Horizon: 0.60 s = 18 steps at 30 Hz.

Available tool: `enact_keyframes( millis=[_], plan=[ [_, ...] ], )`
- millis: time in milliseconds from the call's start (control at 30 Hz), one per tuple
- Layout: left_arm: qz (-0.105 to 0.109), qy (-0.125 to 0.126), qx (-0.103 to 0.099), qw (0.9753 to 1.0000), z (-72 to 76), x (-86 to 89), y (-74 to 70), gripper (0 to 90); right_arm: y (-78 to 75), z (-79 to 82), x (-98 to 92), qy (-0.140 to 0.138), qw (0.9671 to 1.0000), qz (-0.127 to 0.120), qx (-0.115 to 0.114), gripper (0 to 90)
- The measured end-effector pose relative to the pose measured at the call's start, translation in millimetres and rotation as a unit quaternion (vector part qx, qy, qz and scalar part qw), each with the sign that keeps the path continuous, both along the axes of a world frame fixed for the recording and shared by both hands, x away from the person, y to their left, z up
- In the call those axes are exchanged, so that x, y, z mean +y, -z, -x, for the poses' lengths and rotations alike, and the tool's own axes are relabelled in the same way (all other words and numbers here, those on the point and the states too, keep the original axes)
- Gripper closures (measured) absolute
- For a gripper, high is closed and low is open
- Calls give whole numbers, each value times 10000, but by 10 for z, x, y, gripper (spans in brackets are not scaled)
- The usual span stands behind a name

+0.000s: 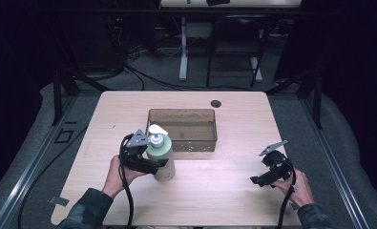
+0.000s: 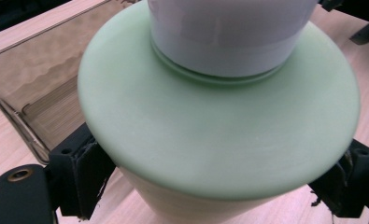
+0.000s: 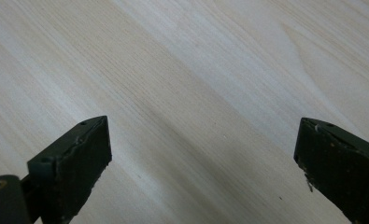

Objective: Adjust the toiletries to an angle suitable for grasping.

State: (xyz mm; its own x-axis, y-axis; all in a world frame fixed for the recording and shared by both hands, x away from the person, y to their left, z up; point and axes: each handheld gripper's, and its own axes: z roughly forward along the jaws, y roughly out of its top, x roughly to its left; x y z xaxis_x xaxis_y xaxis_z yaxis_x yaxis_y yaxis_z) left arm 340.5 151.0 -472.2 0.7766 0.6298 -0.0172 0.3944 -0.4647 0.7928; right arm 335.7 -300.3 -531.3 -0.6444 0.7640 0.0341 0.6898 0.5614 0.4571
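Observation:
A pale green pump bottle (image 1: 162,157) with a white pump head stands upright on the wooden table (image 1: 224,191), just in front of the clear brown bin's (image 1: 182,129) left corner. My left gripper (image 1: 153,164) is shut on the bottle's body; in the left gripper view the green bottle (image 2: 210,126) sits between both black pads (image 2: 86,172). My right gripper (image 1: 260,180) hovers low over bare wood at the right front, jaws wide apart with nothing between them (image 3: 201,163).
The brown bin (image 2: 28,84) is open-topped and looks empty. A small dark grommet hole (image 1: 215,103) lies near the table's far edge. Table legs and cables stand on the floor beyond.

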Motion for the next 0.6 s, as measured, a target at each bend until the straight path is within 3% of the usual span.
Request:
enact_keyframes(
  millis=[333, 600],
  plan=[
    [-12, -528, 18, 9986, -53, -15, -4, 124, 1, -1, 0, -25, 10000, 17, -7, 37],
    [-33, -726, 29, 9974, -83, -29, -9, 123, -9, 5, -13, -3, 10000, -6, -21, 37]
  ],
)
